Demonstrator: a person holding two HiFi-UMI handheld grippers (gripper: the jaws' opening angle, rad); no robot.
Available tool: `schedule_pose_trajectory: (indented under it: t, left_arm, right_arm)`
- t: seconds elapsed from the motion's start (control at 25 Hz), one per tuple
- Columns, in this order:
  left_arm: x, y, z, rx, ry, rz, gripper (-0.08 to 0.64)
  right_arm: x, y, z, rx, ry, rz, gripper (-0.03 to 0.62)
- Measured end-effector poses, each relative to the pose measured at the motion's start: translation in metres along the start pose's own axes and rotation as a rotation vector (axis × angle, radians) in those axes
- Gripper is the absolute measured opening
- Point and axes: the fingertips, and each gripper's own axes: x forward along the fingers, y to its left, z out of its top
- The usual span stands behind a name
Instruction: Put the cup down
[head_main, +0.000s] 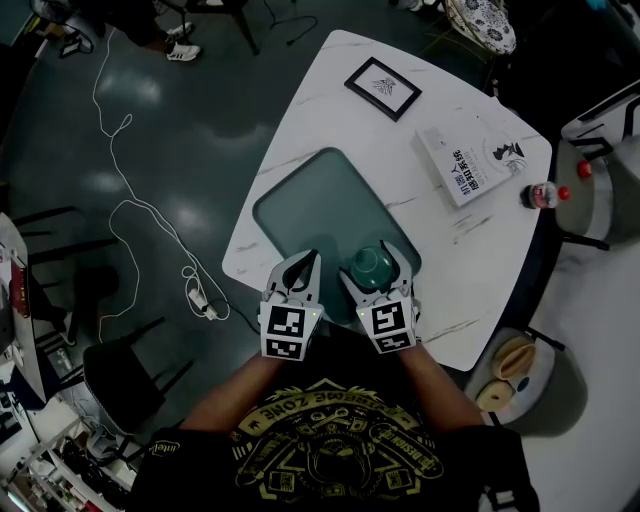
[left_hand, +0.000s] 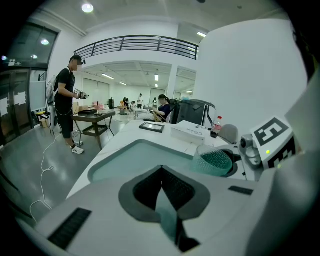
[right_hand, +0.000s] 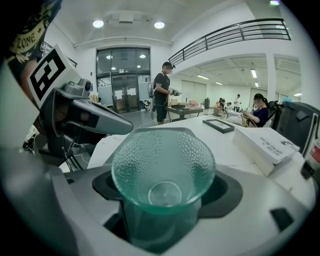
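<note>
— The right gripper (head_main: 377, 272): what has it got?

— Its jaws are closed on the cup (right_hand: 163, 172), clamping the narrow lower body below the flared rim. The cup sits roughly upright over the near right corner of the green tray (head_main: 315, 200). Whether its base touches the tray, I can't tell.

— And the left gripper (head_main: 302, 270)?

— Just left of it, jaws drawn together on nothing, with only a sliver of tray colour showing between them.

— How would you expect the cup to handle?

— It looks like dimpled green glass: stiff, fairly light and breakable. I'd guess it is slick on the smooth parts, though the dimples should help the grip. Low on the body is the sensible hold, and the thin flared rim is the part I'd keep off. It wants lowering flat and gently, since glass on a hard tray could chip or tip if it lands on an edge.

— What is it going down on?

— The tray lies on a white marbled table (head_main: 330, 90), flat and hard. Farther off on it are a black picture frame (head_main: 383, 88) and a white book (head_main: 470, 160), with a small bottle (head_main: 545, 194) by the far right edge, all well apart from the cup.

— The room?

— A big bright hall with a railed mezzanine and a dark glossy floor. A white cable (head_main: 187, 272) trails to the left, and a few people are at other tables farther away
</note>
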Motion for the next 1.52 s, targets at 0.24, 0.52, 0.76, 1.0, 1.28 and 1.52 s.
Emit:
schedule_pose_trajectory:
  t: [0.24,0.52,0.76,1.0,1.28,1.52]
  left_arm:
    - [-0.004,-0.002,0.003,0.001,-0.019,-0.011,0.009]
    - [-0.011,-0.006,0.010,0.015,-0.050,-0.042,0.009]
    - [-0.029,-0.014,0.019,0.049,-0.082,-0.086,0.009]
    - [-0.059,-0.015,0.024,0.082,-0.120,-0.124,0.008]
    - [-0.101,-0.010,0.023,0.099,-0.167,-0.149,0.009]
    - [-0.145,0.004,0.017,0.108,-0.209,-0.142,0.008]
  right_arm:
    - [-0.004,0.000,0.001,0.028,0.005,-0.014,0.388]
    - [-0.018,-0.004,0.001,0.055,0.000,-0.073,0.394]
    - [-0.044,0.002,0.004,0.092,-0.018,-0.137,0.394]
    - [-0.081,0.019,0.021,0.162,-0.089,-0.227,0.393]
    - [-0.113,0.055,0.054,0.161,-0.147,-0.301,0.304]
    - [-0.129,0.092,0.064,0.146,-0.158,-0.348,0.082]
